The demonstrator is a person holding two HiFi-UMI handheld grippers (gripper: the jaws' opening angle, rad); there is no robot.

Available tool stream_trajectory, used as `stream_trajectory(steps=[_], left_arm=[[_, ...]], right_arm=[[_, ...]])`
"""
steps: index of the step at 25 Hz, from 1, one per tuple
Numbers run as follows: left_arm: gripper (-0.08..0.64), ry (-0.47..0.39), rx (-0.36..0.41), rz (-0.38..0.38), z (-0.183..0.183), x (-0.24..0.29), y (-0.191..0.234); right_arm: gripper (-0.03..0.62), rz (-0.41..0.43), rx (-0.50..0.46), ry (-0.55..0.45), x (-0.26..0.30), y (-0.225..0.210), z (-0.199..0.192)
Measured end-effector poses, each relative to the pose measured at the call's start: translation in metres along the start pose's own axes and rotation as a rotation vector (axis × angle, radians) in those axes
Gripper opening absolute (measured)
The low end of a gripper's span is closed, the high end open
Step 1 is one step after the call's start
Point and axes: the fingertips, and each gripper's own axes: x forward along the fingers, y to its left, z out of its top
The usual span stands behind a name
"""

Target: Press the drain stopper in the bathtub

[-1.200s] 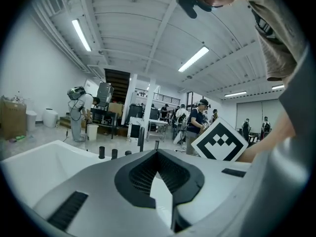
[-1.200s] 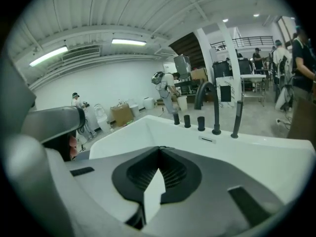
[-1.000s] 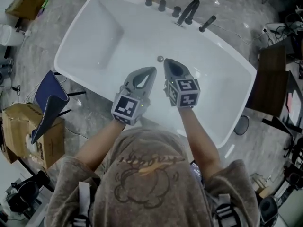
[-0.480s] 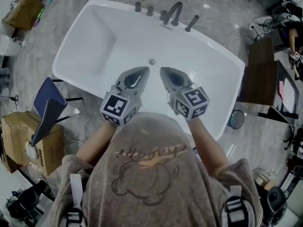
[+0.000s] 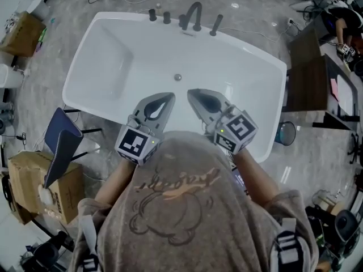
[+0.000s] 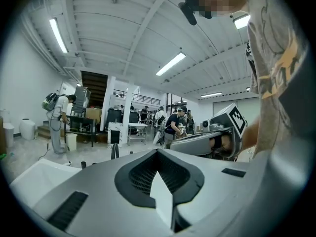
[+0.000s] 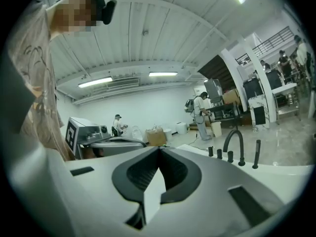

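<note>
Both grippers are noted drawn back toward the person's shirt [image 5: 176,208] since a second ago. The left gripper [image 5: 166,100] and right gripper [image 5: 194,95] were then held closer to the drain, and the head view has since risen, so more floor [image 5: 57,44] is taken in round the bathtub [image 5: 249,78]. On the tub bottom the drain stopper [image 5: 177,77] is seen as a small round grey disc, between the faucet [image 5: 193,15] and the gripper tips, touched by neither. In its own view the left gripper's jaws are seen brought fully together with nothing between them; the same is recorded for the right gripper. Both are held side by side and roughly level, pointed out across the room rather than down into the tub: ceiling lights [image 6: 170,64] and distant people [image 6: 173,125] are shown past the jaws. Whether the stopper sits pressed or raised cannot be made out. The step in hand is judged a withdrawal after the press, or a pause before it; this cannot be settled. If a press is still owed, one closed tip would need to be tilted downward, carried forward over the disc and lowered squarely onto its centre, so that it is not slid off onto the smooth enamel.
</note>
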Motion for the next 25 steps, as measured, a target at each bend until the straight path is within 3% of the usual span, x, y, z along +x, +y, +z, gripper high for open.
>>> stream_trajectory(steps=[11, 25], left_arm=[[0.005, -0.017, 0.052, 0.005, -0.003, -0.007, -0.005], [0.005, -0.024, 0.003, 0.019, -0.012, -0.013, -0.012]], right_arm=[[-0.002, 0.131, -0.023, -0.062, 0.003, 0.025, -0.002], [-0.002, 0.224, -0.047, -0.028, -0.012, 0.039, -0.011]])
